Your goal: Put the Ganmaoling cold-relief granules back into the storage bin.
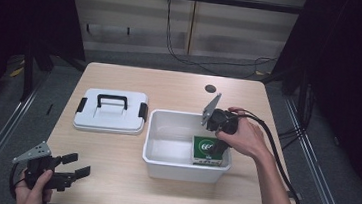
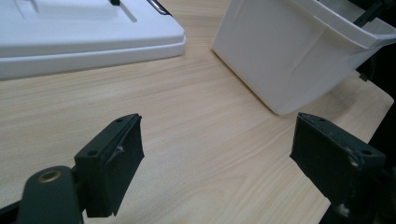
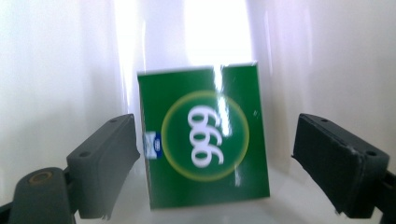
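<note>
A green box marked 999 [image 1: 207,150] [image 3: 204,136] lies in the right front corner of a white plastic bin [image 1: 155,166] [image 2: 285,51]. My right gripper [image 1: 218,147] [image 3: 215,158] points down into the bin just above the box, open, with its jaws on either side of the box and apart from it. My left gripper [image 1: 75,166] [image 2: 215,163] hovers open over the table's front left corner, with nothing between its jaws. The bin's white lid [image 1: 111,110] [image 2: 84,35] with a black handle lies flat to the left of the bin.
The wooden table [image 1: 170,88] has a round cable hole [image 1: 211,89] at the back right. A black cable [image 1: 274,151] trails from my right gripper along the person's forearm. Bare wood lies between my left gripper and the bin.
</note>
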### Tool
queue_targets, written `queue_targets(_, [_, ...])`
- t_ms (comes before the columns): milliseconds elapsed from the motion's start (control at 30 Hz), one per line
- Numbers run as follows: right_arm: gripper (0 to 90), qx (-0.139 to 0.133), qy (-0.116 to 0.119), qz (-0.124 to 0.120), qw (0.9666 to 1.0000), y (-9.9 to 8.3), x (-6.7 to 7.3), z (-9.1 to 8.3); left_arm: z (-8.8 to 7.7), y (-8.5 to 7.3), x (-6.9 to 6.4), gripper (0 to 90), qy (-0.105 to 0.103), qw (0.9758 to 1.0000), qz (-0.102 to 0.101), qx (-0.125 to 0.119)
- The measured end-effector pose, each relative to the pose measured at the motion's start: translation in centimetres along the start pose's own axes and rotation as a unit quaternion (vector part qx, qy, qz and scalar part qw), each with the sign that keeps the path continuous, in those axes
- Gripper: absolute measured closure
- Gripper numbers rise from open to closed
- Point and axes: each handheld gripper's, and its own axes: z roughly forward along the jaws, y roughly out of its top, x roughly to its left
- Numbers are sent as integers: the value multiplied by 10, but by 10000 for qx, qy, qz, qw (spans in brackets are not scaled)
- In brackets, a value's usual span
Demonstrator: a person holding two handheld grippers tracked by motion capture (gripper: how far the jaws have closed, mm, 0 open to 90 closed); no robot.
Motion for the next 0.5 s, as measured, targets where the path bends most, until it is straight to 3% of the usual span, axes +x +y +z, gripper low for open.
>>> queue_targets(67, [131, -282, -43, 128, 9995, -4, 1, -5, 0, 0, 0, 165, 1, 10000, 10, 3])
queue_targets(233, [135, -566, -147, 234, 9980, -10, 4, -10, 0, 0, 0, 165, -1, 10000, -8, 3])
queue_targets(300, [141, -746, -319, 298, 9963, -16, 5, -14, 0, 0, 0, 165, 4, 10000, -5, 3])
queue_targets(400, [145, -937, -370, 419, 9940, -22, 6, -18, 0, 0, 0, 165, 4, 10000, -2, 10])
queue_targets(433, [152, -1136, -441, 524, 9912, -28, 7, -21, 0, 0, 0, 165, 16, 10000, -18, -2])
queue_targets(500, [155, -1197, -501, 580, 9898, -32, 8, -23, 0, 0, 0, 165, 20, 10000, -18, 0])
